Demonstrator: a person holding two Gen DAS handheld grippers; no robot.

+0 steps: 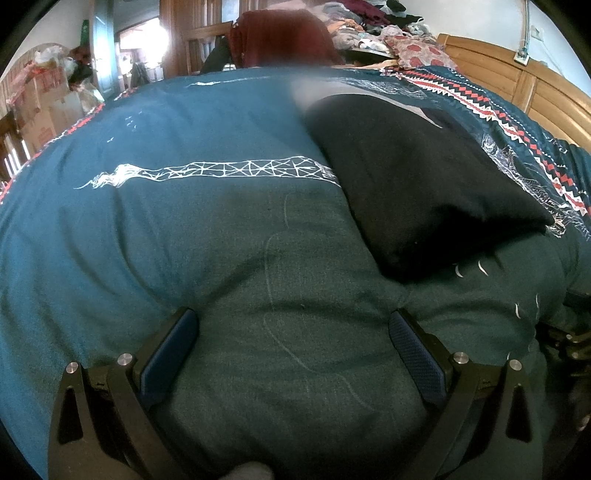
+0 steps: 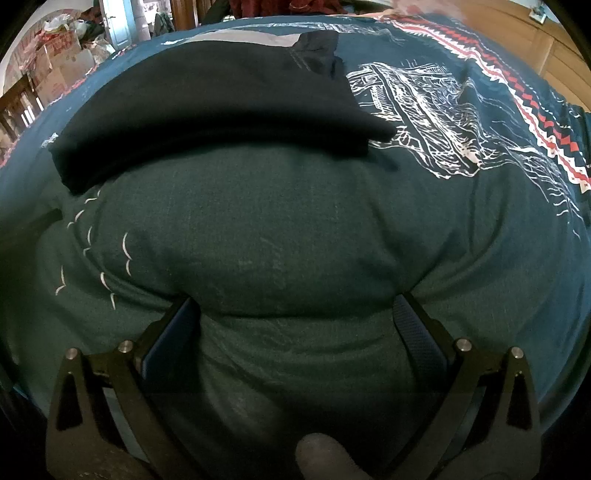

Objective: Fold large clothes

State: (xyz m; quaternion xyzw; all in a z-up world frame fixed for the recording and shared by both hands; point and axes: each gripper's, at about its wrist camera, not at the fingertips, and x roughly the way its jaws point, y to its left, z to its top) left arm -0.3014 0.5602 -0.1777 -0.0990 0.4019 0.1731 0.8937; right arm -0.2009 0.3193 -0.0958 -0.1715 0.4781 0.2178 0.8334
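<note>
1. At your far left, the left wrist view shows stacked cardboard boxes (image 1: 40,114) and bags against the wall, beyond the edge of the bed.
2. The teal bedspread (image 1: 166,236) fills most of both views. A white lattice-like print (image 1: 229,171) runs across it in the left wrist view, and a red, white and black zigzag border (image 1: 517,125) follows its far right edge.
3. Your left gripper (image 1: 293,325) is spread wide, its blue-padded fingers (image 1: 170,354) pressed down into the bedspread with nothing between them but quilt.
4. The black garment (image 1: 424,184), the piece you are folding, lies flat on the bedspread ahead and to the right of the left gripper, apart from it. It looks folded into a compact block with a straight near edge.
5. In the right wrist view that same black garment (image 2: 207,107) lies straight ahead, across the upper half of the view, with a bulge of bedspread between it and the claw.
6. Your right gripper (image 2: 295,310) is also spread wide and empty, its fingers (image 2: 417,339) sunk into the quilt and not touching the garment.
7. Right of the garment, a white ship-like print (image 2: 413,118) marks the bedspread.
8. Further right stands a wooden headboard (image 1: 535,85), and a heap of mixed clothes (image 1: 373,26) sits behind the bed.
</note>
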